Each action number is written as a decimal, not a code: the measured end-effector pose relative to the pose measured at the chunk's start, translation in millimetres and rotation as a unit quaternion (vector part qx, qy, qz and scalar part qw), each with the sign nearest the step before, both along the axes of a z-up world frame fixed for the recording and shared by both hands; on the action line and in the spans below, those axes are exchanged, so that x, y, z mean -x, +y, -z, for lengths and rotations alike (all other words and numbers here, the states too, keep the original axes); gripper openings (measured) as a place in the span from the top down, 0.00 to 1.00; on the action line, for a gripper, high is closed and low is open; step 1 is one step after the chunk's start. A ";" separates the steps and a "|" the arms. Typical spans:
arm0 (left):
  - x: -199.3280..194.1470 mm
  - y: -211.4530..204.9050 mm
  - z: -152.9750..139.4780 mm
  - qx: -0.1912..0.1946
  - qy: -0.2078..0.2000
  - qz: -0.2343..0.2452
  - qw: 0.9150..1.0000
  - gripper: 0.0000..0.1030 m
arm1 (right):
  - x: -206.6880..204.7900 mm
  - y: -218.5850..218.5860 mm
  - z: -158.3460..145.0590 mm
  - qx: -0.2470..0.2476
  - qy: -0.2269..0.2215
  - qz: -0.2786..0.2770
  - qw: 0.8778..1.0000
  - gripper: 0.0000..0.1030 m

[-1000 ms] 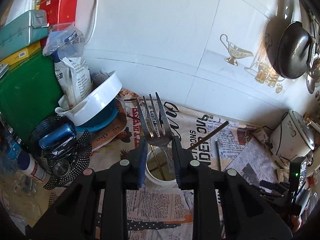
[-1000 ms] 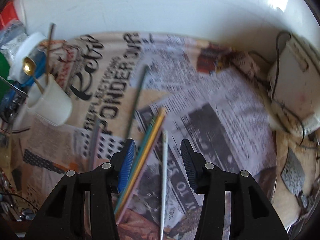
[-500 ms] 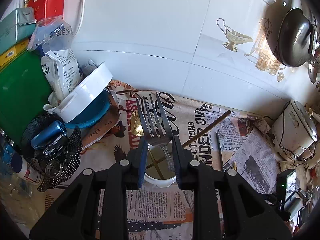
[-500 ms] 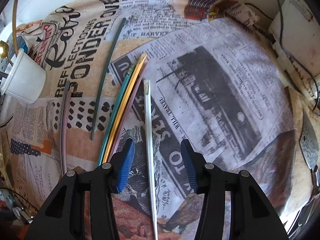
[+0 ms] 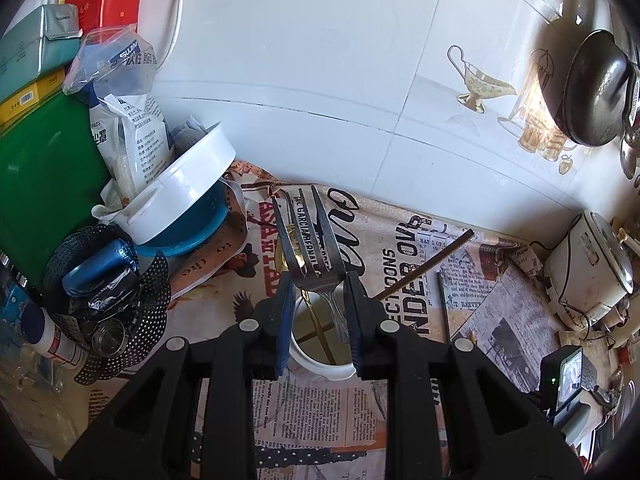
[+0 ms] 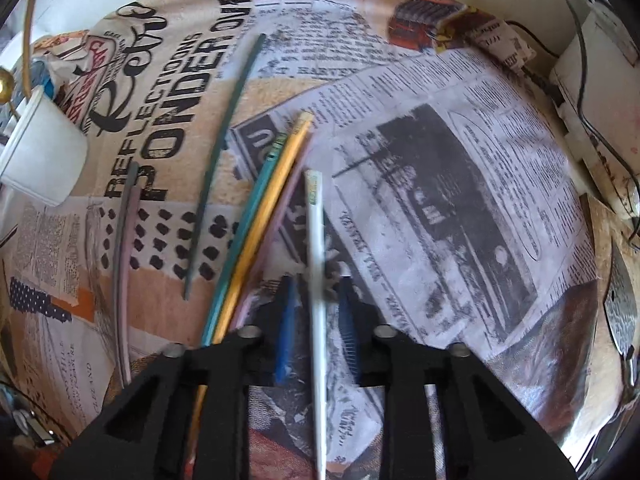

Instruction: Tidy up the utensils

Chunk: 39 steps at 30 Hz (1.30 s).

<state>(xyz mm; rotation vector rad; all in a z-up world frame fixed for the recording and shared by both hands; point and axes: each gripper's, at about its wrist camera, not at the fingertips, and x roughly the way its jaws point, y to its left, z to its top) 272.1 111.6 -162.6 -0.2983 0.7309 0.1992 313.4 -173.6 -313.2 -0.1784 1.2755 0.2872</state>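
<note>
My left gripper (image 5: 318,280) is shut on a steel fork (image 5: 310,240), tines pointing up and away, its handle reaching down into a white cup (image 5: 320,364). A gold spoon (image 5: 292,248) and a brown chopstick (image 5: 424,268) also stand in that cup. In the right wrist view my right gripper (image 6: 316,300) points steeply down at the cloth. Its jaws are closing around a white chopstick (image 6: 314,220); a gap still shows on each side. Just left of it lie a pink chopstick (image 6: 280,220), a yellow chopstick (image 6: 264,220) and a teal chopstick (image 6: 248,232).
A dark green chopstick (image 6: 224,152) and a grey-pink pair (image 6: 124,260) lie further left on the newspaper-print cloth (image 6: 440,200). A white colander on a blue bowl (image 5: 188,184) and a black steamer basket (image 5: 104,292) crowd the left. A rice cooker (image 5: 592,272) stands right.
My right gripper has sunk toward the cloth and its jaws have narrowed around the white chopstick. The left gripper with the fork has stayed over the cup.
</note>
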 end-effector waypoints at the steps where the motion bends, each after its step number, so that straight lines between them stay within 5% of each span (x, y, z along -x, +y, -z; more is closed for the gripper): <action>1: 0.6 0.1 -0.6 0.001 -0.002 0.000 1.000 0.77 | 0.9 9.4 -1.6 0.002 -0.003 -0.003 1.000 0.92; 12: 17.3 -5.9 -9.5 -0.007 -0.016 0.004 1.000 0.77 | 16.6 -13.4 -13.2 -0.052 -0.011 0.032 0.998 0.94; 23: 44.8 -26.0 -25.0 -0.022 -0.043 0.025 0.999 0.77 | 56.4 -39.7 -91.1 -0.113 -0.125 0.066 0.983 0.94; 39: 65.9 -35.8 -39.7 -0.031 -0.068 0.039 0.996 0.77 | 85.7 -14.9 -179.5 -0.181 -0.246 0.014 0.952 0.94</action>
